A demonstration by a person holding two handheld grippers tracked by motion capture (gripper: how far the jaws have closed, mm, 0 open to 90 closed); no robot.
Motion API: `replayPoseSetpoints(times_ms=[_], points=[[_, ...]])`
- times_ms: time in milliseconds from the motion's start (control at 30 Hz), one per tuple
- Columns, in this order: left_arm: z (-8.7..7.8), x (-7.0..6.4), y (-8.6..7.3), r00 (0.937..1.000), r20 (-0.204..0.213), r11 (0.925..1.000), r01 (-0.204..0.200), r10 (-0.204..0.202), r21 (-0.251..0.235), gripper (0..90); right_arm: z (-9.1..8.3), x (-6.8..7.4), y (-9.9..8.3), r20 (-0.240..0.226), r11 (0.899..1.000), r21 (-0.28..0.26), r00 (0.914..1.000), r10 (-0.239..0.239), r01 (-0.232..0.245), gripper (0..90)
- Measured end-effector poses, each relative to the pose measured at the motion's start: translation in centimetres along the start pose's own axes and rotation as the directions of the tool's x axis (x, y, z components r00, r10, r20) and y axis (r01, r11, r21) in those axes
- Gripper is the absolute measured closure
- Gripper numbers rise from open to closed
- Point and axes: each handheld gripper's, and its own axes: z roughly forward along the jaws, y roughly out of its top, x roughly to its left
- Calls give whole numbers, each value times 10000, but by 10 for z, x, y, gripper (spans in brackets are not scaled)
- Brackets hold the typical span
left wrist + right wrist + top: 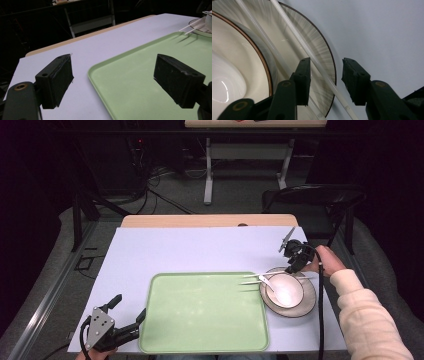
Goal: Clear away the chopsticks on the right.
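A beige plate (308, 304) with a dark rim stands at the table's right front, with a white bowl (287, 291) on it. A white spoon (265, 281) leans in the bowl. Two white chopsticks (252, 279) lie across the plate's far rim, their tips over the green tray (200, 315). My right gripper (291, 268) is open at the plate's rim, and one chopstick (312, 60) passes between its jaws. The second chopstick (265, 37) runs beside the left jaw. My left gripper (129, 309) is open and empty at the tray's left front corner (100, 72).
A pale cloth (200, 247) covers the table, with bare space behind the tray. A black chair (320, 202) stands past the right far corner. Another table's legs (207, 170) and cables lie on the floor beyond.
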Motion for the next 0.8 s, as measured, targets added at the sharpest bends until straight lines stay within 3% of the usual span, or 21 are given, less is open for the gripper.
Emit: replayPoseSetpoints(times_ms=[133,400,600,800], points=[[0,0,0,10000,-14,10000,-45,45,-3,155,6,1,3,-192,9987,409,9994,-297,305,679],[0,0,0,10000,-18,10000,-52,51,-14,155,16,2,7,-370,9905,991,9950,-924,956,735],[0,0,0,10000,-14,10000,-38,38,-9,155,20,2,8,-328,9844,945,9887,-1462,1487,774],[-1,0,0,10000,-4,10000,-40,40,-39,155,22,0,7,-265,9853,749,9880,-1520,1536,836]])
